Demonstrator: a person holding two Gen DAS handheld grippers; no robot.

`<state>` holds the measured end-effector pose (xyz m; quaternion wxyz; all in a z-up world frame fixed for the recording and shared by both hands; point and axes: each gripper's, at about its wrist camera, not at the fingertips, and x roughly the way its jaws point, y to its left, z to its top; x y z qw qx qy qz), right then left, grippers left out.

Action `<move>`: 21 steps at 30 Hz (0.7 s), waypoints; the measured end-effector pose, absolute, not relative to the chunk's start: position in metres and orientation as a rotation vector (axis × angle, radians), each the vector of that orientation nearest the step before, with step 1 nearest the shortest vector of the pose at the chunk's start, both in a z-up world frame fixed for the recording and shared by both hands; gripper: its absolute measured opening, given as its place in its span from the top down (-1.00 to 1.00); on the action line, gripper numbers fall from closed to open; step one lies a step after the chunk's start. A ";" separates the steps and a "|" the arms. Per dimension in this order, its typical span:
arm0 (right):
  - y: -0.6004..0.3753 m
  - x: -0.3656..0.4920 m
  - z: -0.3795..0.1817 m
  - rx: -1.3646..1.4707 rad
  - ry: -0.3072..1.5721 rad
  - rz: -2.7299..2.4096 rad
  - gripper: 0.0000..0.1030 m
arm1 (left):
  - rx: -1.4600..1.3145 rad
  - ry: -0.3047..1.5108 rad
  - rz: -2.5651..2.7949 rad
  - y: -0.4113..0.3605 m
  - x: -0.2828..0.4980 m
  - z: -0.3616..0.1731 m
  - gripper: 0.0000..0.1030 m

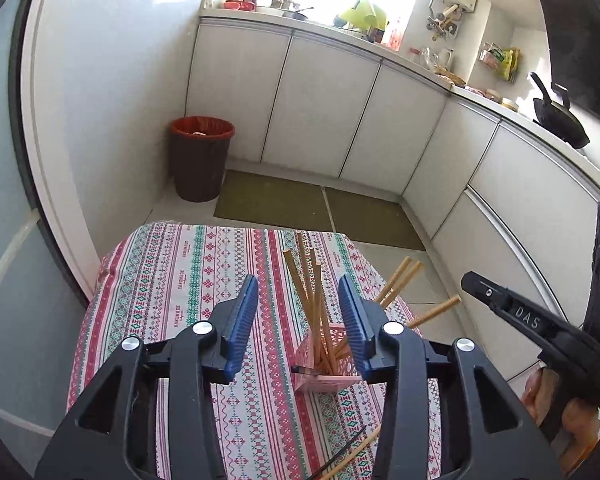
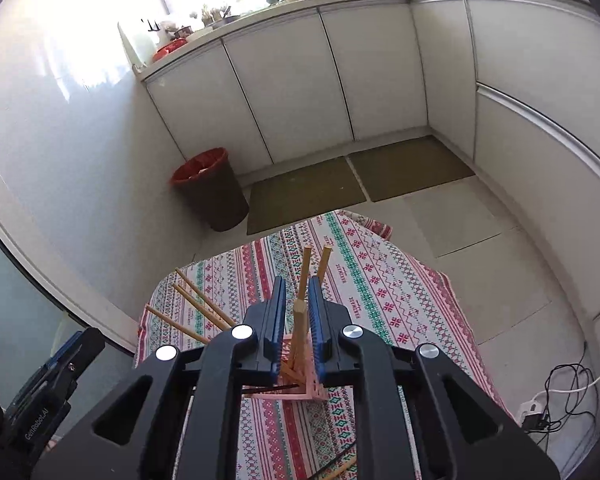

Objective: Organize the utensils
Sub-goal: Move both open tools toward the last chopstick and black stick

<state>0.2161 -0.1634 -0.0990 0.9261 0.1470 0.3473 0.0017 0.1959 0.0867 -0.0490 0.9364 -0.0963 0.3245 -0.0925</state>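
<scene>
A pink slotted holder (image 1: 326,374) stands on the patterned tablecloth (image 1: 172,280) with several wooden chopsticks (image 1: 316,304) leaning out of it. My left gripper (image 1: 298,312) is open above the holder, jaws wide apart and empty. In the right wrist view the holder (image 2: 304,390) sits just below my right gripper (image 2: 297,312). Its jaws stand a small gap apart around one upright chopstick (image 2: 299,328) without clearly pinching it. More chopsticks (image 2: 196,300) fan out to the left. The right gripper's body (image 1: 540,328) shows at the right of the left wrist view.
One loose chopstick (image 1: 352,456) and a black strap lie on the cloth near the front edge. A dark bin with a red liner (image 1: 200,158) stands on the floor by white cabinets (image 1: 320,108). Cables and a power strip (image 2: 540,412) lie on the floor at right.
</scene>
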 end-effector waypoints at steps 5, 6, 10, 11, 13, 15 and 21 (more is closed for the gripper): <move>-0.158 0.193 -0.097 0.251 0.686 -0.005 0.47 | -0.162 0.661 -0.193 0.080 0.188 -0.048 0.02; -0.156 0.188 -0.096 0.238 0.681 -0.006 0.45 | -0.147 0.659 -0.193 0.078 0.186 -0.048 0.01; -0.150 0.170 -0.096 0.167 0.653 -0.027 0.42 | -0.089 0.665 -0.181 0.070 0.178 -0.053 -0.09; -0.148 0.166 -0.096 0.154 0.648 -0.030 0.39 | -0.078 0.669 -0.179 0.069 0.176 -0.055 -0.10; -0.147 0.157 -0.097 0.135 0.637 -0.037 0.20 | -0.061 0.677 -0.176 0.068 0.173 -0.057 -0.17; -0.147 0.149 -0.099 0.133 0.623 -0.045 -0.03 | -0.047 0.678 -0.169 0.068 0.170 -0.060 -0.32; -0.154 0.132 -0.111 0.141 0.630 -0.084 -0.30 | -0.014 0.691 -0.157 0.066 0.162 -0.066 -0.55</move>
